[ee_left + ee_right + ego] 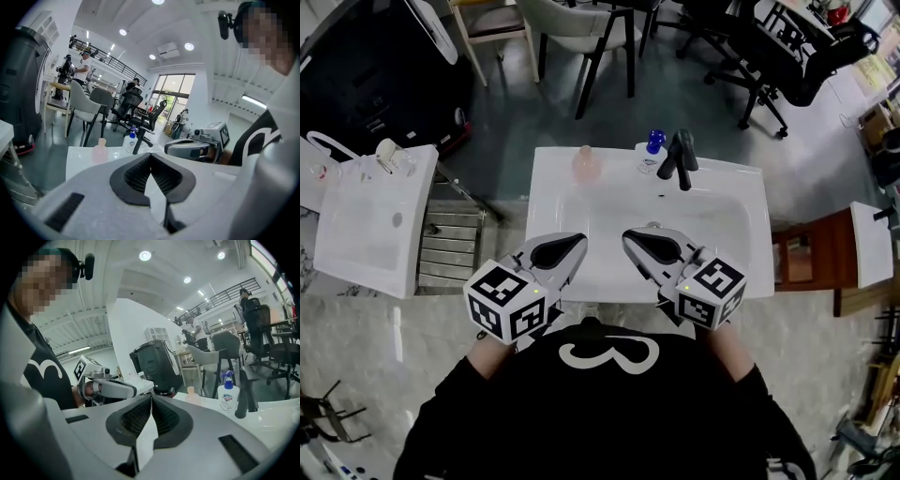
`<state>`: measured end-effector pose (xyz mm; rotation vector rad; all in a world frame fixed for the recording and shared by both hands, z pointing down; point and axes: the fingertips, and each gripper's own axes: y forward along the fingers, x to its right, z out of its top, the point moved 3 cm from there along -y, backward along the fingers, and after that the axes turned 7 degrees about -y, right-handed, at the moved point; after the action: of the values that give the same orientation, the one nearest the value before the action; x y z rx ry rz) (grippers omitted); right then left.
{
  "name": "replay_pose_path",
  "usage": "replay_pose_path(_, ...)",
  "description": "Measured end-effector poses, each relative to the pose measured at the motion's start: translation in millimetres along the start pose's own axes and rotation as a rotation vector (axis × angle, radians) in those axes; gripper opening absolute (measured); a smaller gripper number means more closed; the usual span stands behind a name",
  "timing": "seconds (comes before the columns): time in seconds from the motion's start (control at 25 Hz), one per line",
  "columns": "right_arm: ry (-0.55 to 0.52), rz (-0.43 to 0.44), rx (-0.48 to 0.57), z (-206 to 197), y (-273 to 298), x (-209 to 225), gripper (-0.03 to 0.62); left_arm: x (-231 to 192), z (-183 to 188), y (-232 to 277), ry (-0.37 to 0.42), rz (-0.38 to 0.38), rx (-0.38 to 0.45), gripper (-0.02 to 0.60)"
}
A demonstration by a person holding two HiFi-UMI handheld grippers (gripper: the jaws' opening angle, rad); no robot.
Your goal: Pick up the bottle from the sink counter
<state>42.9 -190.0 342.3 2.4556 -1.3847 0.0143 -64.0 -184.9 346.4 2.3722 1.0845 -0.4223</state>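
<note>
Early going here: nothing is picked up yet. The white table with its sunken basin (pixel 553 187) spreads out under and ahead of both tools. The left tongs (pixel 572 248) hang over the near rim, pads pressed together with nothing between them. The right tongs (pixel 639 242), near them, are closed and empty too. Well beyond their tips, across the basin on the far ledge, the black faucet (pixel 679 157) stands ahead of the right tongs. Just beside it, toward the left tongs, is the clear pump bottle with a blue top (pixel 652 150). Ahead of the left tongs sits the small pink translucent bottle (pixel 584 162). Which bottle is meant isn't clear. Left to do, by the look of it: reach across, open, clamp, lift.
</note>
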Motion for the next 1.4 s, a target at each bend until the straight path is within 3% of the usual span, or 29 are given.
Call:
replay_pose_path(0.56, -0.005, -0.013, -0.026, -11, 68, 47, 0.015, -80, 6, 25, -0.056, 0.001, -0.064, 0.015)
replay_pose_path(1.16, 0.025, -0.002, -0.087, -33, 111, 82, 0.017, -120, -5, 48, -0.115, 0.014, -0.103, 0.015)
replay_pose_path(1.4, -0.04, 0.005, -0.133, -41, 126, 90, 0.017, -126, -10, 50, -0.136, 0.016, -0.102, 0.015)
